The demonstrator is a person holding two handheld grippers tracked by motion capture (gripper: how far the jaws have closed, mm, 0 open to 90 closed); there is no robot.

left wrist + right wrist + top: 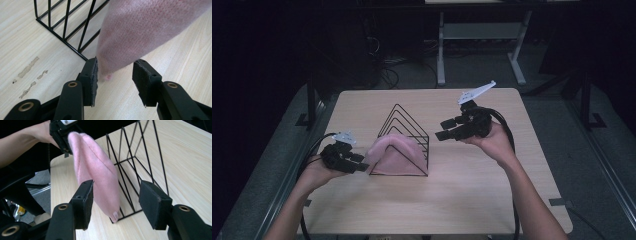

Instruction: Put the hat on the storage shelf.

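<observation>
The pink hat (393, 154), draped on the wire rack (404, 131), is light, soft and floppy. Grip its lower edge beside the rack. Both grippers' fingers (93, 75) stand released.

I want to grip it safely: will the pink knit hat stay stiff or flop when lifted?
The pink knit hat probably flops: it drapes bent over the wire rack. Its soft knit looks light and unlikely to slip between the padded left gripper jaws.
</observation>
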